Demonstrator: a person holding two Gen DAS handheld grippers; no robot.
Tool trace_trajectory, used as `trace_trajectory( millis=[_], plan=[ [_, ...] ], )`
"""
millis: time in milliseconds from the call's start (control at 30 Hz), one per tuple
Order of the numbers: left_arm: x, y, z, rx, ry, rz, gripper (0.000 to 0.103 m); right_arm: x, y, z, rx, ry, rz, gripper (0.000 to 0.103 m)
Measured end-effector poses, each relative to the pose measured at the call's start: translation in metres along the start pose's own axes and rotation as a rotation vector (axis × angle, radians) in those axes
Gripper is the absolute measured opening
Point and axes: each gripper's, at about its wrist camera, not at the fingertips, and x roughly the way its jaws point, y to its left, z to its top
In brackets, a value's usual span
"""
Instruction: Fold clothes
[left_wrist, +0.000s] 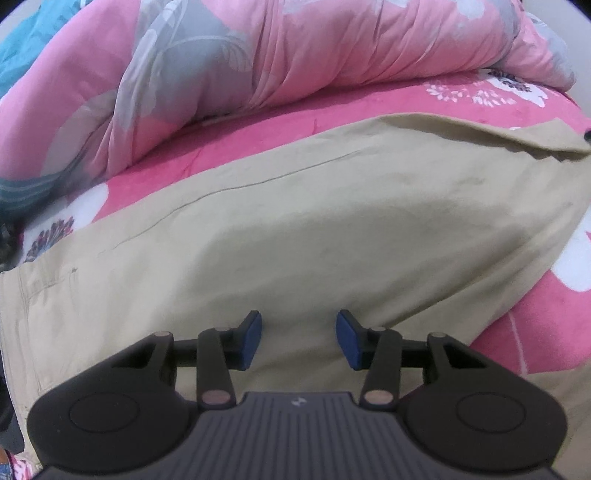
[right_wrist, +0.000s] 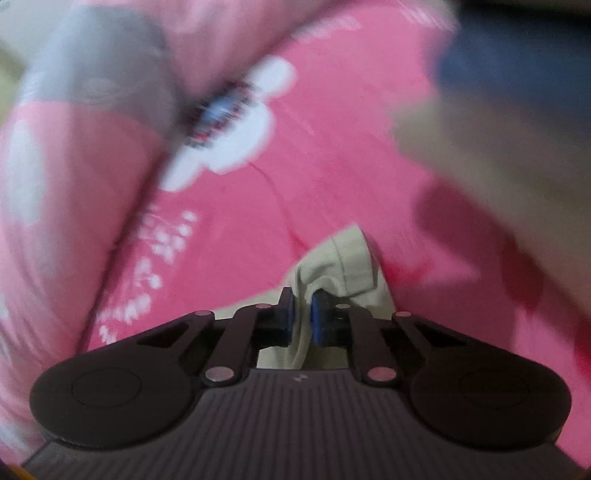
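I have my right hand-held gripper (right_wrist: 301, 314) angled down, pinching a bunched edge of the khaki trousers (left_wrist: 332, 229) spread on the bed (left_wrist: 258, 122), while my left hand-held gripper (left_wrist: 299, 339) hovers open, tilted over them.

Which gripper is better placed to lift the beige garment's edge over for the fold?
Right. The right gripper is shut on the beige garment; the left gripper is open above it, gripping nothing.

Pink floral bedsheet (left_wrist: 280, 122), bunched pink-and-grey quilt (left_wrist: 229, 62), teal fabric (left_wrist: 33, 40)
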Motion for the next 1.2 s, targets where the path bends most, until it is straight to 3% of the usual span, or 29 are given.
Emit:
trace_trajectory(
  millis=[167,400,467,533,600,733,1000,1167,1200],
  plan=[
    [0.004,0.002,0.001,0.01,0.009,0.011,0.046,-0.021,0.046,0.024,-0.215,-0.145,0.041,0.007],
    [0.004,0.004,-0.001,0.025,0.026,0.024,0.045,0.032,0.107,0.077,-0.357,-0.105,-0.014,0.01],
    [0.003,0.005,-0.002,0.033,0.029,0.028,0.045,0.056,0.125,0.087,-0.36,-0.068,-0.039,0.02],
    [0.002,0.005,-0.003,0.037,0.031,0.031,0.045,0.068,0.129,0.096,-0.347,-0.089,-0.111,0.04],
    [0.002,0.006,-0.003,0.038,0.032,0.031,0.045,0.067,0.124,0.103,-0.317,-0.15,-0.146,0.048],
    [0.003,0.01,-0.003,0.019,0.032,0.03,0.045,0.049,0.107,0.11,-0.279,-0.181,-0.158,0.048],
    [0.007,0.012,0.0,-0.013,0.036,0.033,0.046,0.064,0.069,0.078,-0.246,0.065,-0.244,0.048],
    [0.006,0.011,-0.003,-0.003,0.026,0.036,0.046,0.085,0.036,0.071,-0.058,0.113,-0.2,0.047],
    [0.006,0.011,-0.004,-0.002,0.025,0.037,0.046,0.082,0.035,0.07,-0.047,0.1,-0.16,0.041]
  ],
)
